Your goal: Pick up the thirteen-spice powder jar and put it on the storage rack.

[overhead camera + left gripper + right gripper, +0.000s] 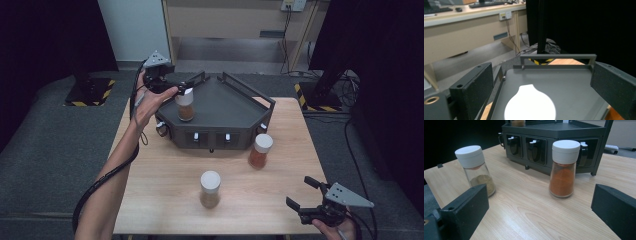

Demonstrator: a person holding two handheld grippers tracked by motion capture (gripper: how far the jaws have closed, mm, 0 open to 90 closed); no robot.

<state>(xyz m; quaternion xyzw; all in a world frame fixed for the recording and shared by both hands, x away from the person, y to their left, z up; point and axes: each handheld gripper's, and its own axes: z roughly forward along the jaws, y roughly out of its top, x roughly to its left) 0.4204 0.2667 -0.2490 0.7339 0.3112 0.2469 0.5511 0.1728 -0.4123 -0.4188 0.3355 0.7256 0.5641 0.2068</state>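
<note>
My table (pixel 529 212) was pale wood with a smooth, faintly shiny grain. The spice jars (pixel 562 168) were clear glossy glass under matt white plastic caps (pixel 566 151). The dark grey rack (pixel 220 107) looked matt, and my gripper's pads (pixel 466 213) were grainy black plastic.

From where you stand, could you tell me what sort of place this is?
Probably a lab or office test area: a small wooden table on grey carpet, black curtains around it, and a long desk with a keyboard and wall sockets behind.
</note>
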